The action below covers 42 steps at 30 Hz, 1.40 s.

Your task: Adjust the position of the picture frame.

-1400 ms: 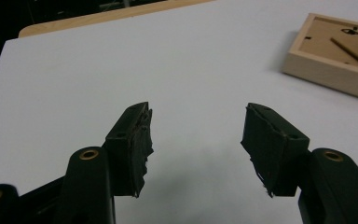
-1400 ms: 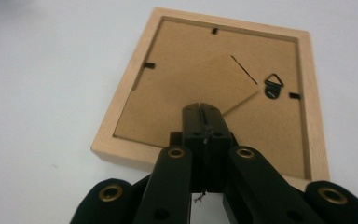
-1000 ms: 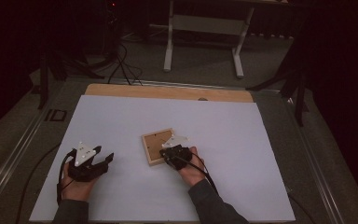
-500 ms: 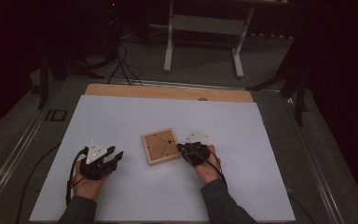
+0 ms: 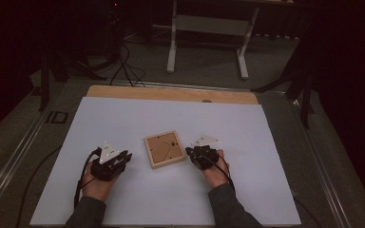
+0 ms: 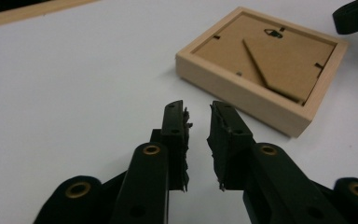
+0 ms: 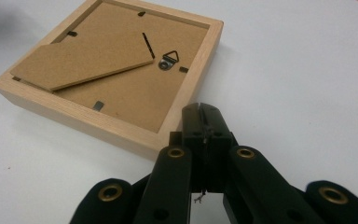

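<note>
A small wooden picture frame lies face down in the middle of the white table, its cardboard back and folded stand up. In the left gripper view the frame lies ahead and to the right of my left gripper. Those jaws have just been closing; a narrow gap is left and nothing is in it. In the high view the left gripper sits left of the frame and apart from it. My right gripper is shut and empty, its tip just off the frame's near corner, right of it in the high view.
A bare wooden strip runs along the table's far edge. Beyond it stand a white stand's legs and cables on the dark floor. The right gripper's black tip shows past the frame in the left gripper view.
Both hands have shifted right. The left gripper has come nearer the frame and its jaws have narrowed. The right gripper has drawn off the frame's right edge.
</note>
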Tool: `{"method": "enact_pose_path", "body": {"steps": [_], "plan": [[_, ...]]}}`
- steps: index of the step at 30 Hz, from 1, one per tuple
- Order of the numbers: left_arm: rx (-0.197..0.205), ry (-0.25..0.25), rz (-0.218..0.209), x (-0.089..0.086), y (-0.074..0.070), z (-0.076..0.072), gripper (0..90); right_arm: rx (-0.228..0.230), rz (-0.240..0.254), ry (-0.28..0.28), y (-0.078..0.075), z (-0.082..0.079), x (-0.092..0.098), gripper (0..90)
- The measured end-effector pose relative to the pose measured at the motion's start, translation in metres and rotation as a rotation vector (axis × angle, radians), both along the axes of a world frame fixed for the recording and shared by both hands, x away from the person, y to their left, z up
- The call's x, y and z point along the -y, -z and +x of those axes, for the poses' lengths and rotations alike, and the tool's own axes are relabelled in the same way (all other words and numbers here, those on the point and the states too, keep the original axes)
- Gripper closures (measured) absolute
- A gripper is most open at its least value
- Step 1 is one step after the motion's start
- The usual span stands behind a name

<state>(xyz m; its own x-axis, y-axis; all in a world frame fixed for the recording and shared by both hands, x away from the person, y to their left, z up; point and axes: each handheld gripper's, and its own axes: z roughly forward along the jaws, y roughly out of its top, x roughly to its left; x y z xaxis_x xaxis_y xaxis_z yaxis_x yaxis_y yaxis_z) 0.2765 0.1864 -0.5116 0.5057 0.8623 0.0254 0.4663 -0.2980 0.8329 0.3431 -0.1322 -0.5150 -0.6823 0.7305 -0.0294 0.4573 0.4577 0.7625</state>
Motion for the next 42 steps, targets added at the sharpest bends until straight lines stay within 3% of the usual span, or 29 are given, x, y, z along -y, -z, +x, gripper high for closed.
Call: {"method": "enact_pose_path", "body": {"steps": [2, 6, 16, 19, 29, 42], "plan": [[0.028, -0.002, 0.017, 0.009, 0.0, 0.002, 80.7, -0.001, 0.002, -0.001, 0.0, 0.0, 0.0, 89.7], [0.032, -0.01, 0.013, 0.015, 0.0, 0.008, 86.3, -0.003, -0.001, -0.007, 0.001, -0.002, 0.001, 89.8], [-0.018, 0.015, -0.006, 0.027, 0.009, 0.026, 89.4, -0.021, -0.014, -0.016, 0.008, -0.008, 0.007, 89.7], [-0.041, 0.025, 0.032, 0.033, 0.015, 0.029, 89.4, -0.023, -0.022, -0.023, 0.01, -0.009, 0.005, 89.7], [-0.079, 0.063, 0.053, 0.047, 0.023, 0.03, 89.5, -0.032, -0.03, -0.034, 0.013, -0.011, 0.002, 89.8], [-0.088, 0.007, 0.05, 0.056, 0.021, 0.043, 89.9, -0.029, -0.031, -0.032, 0.013, -0.012, 0.0, 89.9]]}}
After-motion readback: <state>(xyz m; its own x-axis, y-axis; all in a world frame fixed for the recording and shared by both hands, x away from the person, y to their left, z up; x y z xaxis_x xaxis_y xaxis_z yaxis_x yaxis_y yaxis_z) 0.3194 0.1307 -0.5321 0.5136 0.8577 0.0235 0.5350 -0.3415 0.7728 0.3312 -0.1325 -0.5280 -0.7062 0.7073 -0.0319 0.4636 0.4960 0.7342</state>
